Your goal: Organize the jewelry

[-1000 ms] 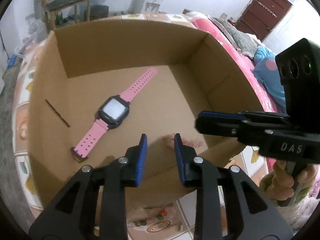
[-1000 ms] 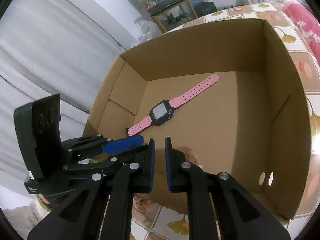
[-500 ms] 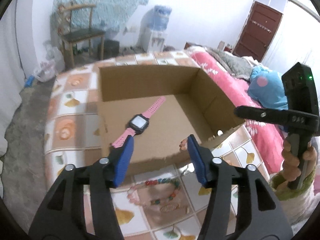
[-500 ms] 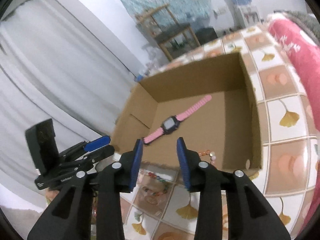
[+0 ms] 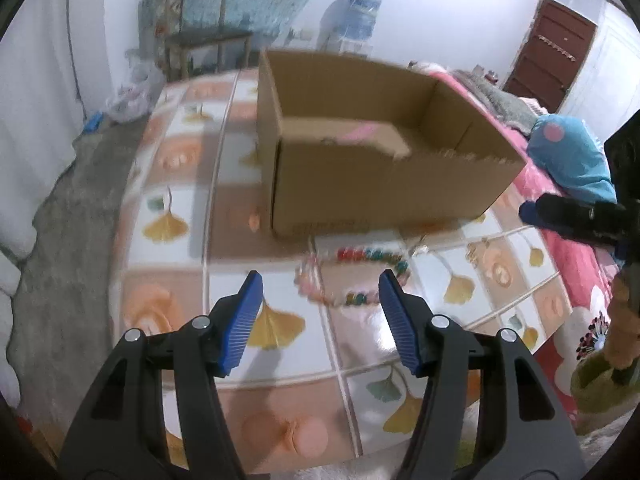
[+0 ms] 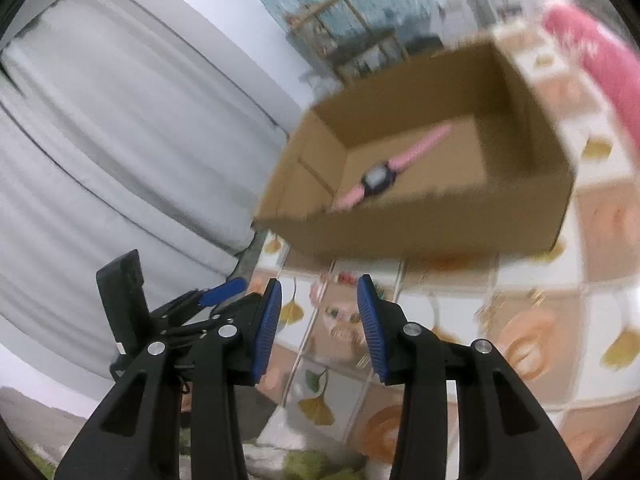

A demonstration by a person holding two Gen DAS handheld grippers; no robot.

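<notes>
A multicoloured bead bracelet lies on the tiled table, just ahead of my left gripper, which is open and empty. Behind the bracelet stands an open cardboard box. Only a pink strap tip shows over its near wall. In the right wrist view the box holds a pink watch with a dark face. My right gripper is open and empty above the table in front of the box, over blurred beads. Each gripper shows in the other's view: the right, the left.
A bed with a pink cover and a blue cushion lies to the right of the table. A wooden chair and a water dispenser stand by the far wall. White curtains hang on the left. A hand holds the right gripper.
Both grippers have drawn back from over the box to the table in front of it, and their jaws have opened wider. The pink bead string left inside is now hidden by the near wall.
</notes>
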